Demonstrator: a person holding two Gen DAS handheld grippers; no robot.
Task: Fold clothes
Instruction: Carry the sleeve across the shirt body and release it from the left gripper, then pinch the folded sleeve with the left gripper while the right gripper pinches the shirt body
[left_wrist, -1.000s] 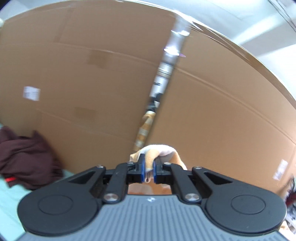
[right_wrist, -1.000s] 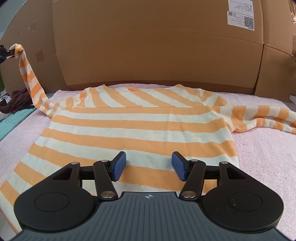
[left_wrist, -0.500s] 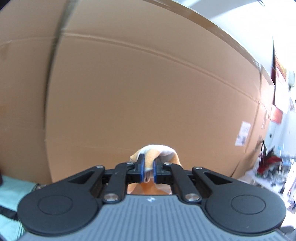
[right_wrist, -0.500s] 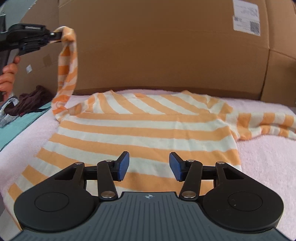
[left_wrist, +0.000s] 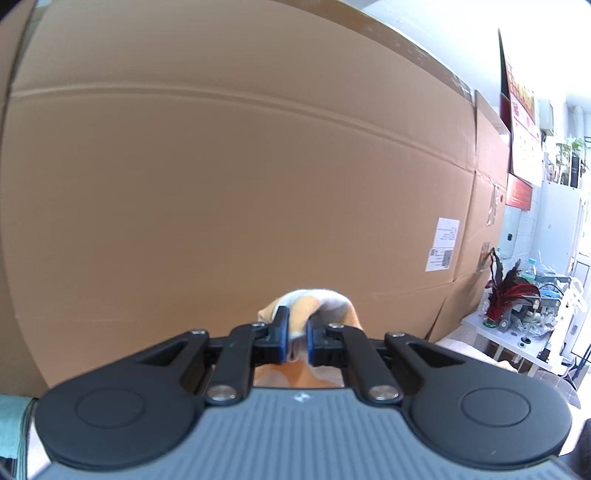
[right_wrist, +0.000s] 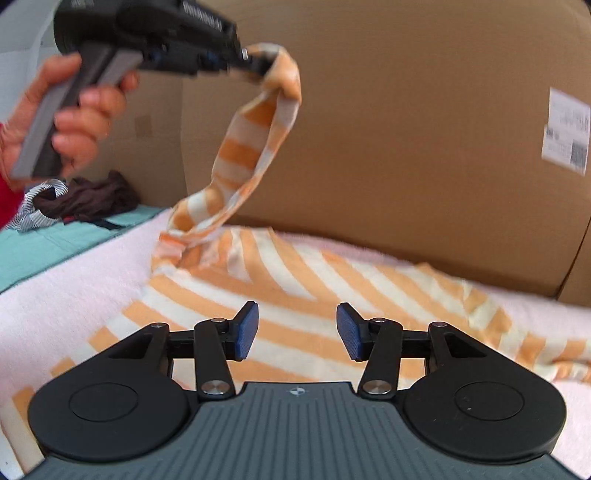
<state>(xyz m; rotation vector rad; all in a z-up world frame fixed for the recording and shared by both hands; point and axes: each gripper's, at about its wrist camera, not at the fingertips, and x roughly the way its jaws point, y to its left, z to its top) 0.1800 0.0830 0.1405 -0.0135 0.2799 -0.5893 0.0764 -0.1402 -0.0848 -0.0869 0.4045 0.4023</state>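
Note:
An orange-and-white striped sweater (right_wrist: 295, 273) lies spread on a pink towel surface (right_wrist: 70, 288). Its left sleeve (right_wrist: 251, 147) hangs lifted in an arc, and the cuff (left_wrist: 314, 306) is pinched in my left gripper (left_wrist: 295, 341), which is shut on it high above the sweater's left shoulder. In the right wrist view that left gripper (right_wrist: 255, 62) shows at the top left, held by a hand (right_wrist: 66, 122). My right gripper (right_wrist: 295, 334) hovers open just over the sweater's body, with nothing between its blue pads. The right sleeve (right_wrist: 535, 347) lies flat at the right.
Tall cardboard boxes (right_wrist: 406, 147) wall off the far side of the surface. Dark and striped clothes (right_wrist: 74, 203) are piled on a teal sheet (right_wrist: 55, 243) at the left. A white table with clutter (left_wrist: 517, 317) stands beyond the boxes on the right.
My left gripper has carried the sleeve cuff up and to the right, over the sweater's shoulder, so the sleeve now arcs in the air. The right gripper has stayed open and moved forward over the body.

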